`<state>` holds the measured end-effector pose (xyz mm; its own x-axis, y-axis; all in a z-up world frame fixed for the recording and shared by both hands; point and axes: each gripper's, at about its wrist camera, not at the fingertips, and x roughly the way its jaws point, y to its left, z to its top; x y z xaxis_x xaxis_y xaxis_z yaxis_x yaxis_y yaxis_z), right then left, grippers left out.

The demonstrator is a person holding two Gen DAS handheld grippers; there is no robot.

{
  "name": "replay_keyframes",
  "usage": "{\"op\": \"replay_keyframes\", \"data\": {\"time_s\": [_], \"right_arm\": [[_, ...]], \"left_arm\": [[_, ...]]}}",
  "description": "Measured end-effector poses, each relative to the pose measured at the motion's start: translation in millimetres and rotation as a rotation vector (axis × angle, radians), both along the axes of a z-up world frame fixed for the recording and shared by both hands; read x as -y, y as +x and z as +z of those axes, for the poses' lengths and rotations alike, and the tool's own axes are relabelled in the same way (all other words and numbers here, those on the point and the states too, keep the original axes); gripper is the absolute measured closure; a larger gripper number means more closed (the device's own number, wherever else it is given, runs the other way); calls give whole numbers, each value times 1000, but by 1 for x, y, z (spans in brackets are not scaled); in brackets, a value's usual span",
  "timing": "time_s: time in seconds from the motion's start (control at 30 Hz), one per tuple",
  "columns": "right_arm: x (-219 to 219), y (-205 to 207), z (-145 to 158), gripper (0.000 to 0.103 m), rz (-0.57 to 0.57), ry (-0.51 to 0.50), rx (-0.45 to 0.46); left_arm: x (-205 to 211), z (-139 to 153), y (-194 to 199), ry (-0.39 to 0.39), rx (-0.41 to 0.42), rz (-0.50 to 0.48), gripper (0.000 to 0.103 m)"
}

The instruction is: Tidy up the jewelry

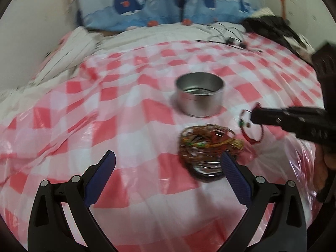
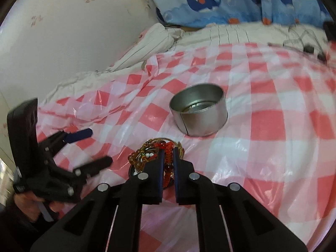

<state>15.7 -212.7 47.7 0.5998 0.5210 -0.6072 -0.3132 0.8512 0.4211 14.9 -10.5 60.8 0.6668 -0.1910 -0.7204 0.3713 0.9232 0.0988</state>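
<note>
We see the right claw [image 2: 168, 157] closed on a red beaded bracelet [image 1: 251, 124], holding it just above and beside a small glass dish [image 1: 206, 157] heaped with bracelets and bangles. The left claw [image 1: 168, 170] is open wide and holds nothing; its right finger sits just beside the dish. An open round metal tin [image 1: 199, 95] stands on the bed beyond the dish, apart from it. A red-and-white checked plastic sheet [image 1: 126, 126] covers the bed. Whale-print pillows [image 2: 231, 2] lie at the far end.
</note>
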Motion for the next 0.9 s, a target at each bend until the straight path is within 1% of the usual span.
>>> {"op": "replay_keyframes", "data": {"time_s": [0.13,0.2,0.23,0.3,0.33,0.37,0.4,0.43,0.5,0.57,0.6,0.67,0.73,0.77,0.83,0.9], "right_arm": [[5,-1,3,94,-18,15,7],[10,0,3,94,-35,27,4],[13,0,2,94,-42,33,0],[18,1,0,94,-59,50,-8],[20,1,-1,94,-65,59,-13],[21,1,-1,94,-68,62,-14],[22,2,-1,94,-70,66,-16],[23,2,-2,94,-71,70,-18],[23,3,-3,94,-71,78,-24],[24,3,-3,94,-70,86,-28],[24,3,-3,94,-70,89,-29],[24,3,-3,94,-68,93,-32],[24,4,-4,94,-67,98,-36],[24,4,-4,94,-67,101,-37],[25,4,-5,94,-67,104,-36],[25,3,-5,94,-68,108,-37]], "left_arm": [[24,-3,3,3,-6,-100,7],[33,-2,6,-34,-11,-146,8],[36,-2,7,-54,-14,-166,11],[41,-3,12,-89,-29,-203,20],[45,-5,14,-95,-41,-223,28],[48,-7,15,-86,-47,-234,34],[50,-10,16,-72,-53,-244,38],[52,-12,16,-62,-62,-269,44],[54,-17,17,-30,-69,-282,51],[52,-20,16,-24,-80,-317,60],[53,-23,16,-6,-86,-321,63],[55,-26,17,25,-90,-338,86],[56,-24,17,18,-91,-352,97],[56,-23,17,18,-89,-357,100],[54,-19,17,4,-86,-366,100],[49,-12,19,-63,-98,-371,100]]}}
